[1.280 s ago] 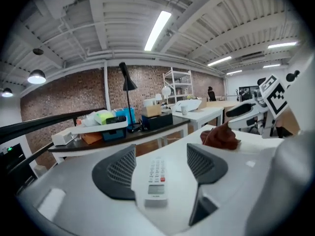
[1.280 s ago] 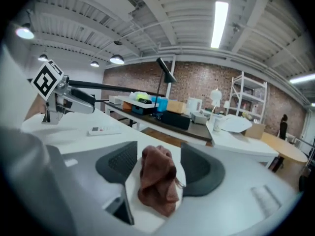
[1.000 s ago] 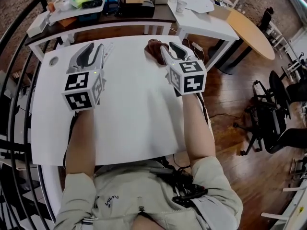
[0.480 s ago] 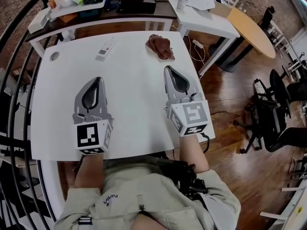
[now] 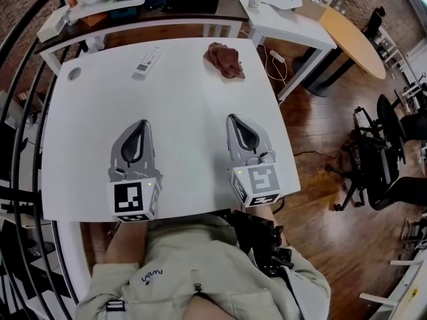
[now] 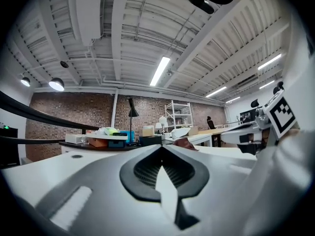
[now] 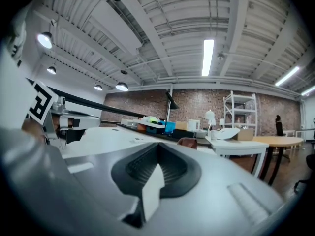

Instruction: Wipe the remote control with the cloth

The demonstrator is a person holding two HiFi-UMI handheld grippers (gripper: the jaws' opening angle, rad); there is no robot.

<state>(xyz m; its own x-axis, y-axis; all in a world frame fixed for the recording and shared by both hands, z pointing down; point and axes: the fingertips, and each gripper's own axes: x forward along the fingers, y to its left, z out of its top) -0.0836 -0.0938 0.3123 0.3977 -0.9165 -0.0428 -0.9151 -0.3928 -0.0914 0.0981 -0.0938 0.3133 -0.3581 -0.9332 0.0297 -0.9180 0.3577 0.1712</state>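
Both grippers are held near the front edge of the white desk (image 5: 190, 105), pointing toward its far side. The left gripper (image 5: 139, 123) has its fingers closed tip to tip, and so does the right gripper (image 5: 234, 118) (neither grips anything). The remote control (image 5: 147, 61) lies near the desk's far edge. To its right, apart from it, lies the crumpled reddish-brown cloth (image 5: 225, 60). Both are well away from the grippers.
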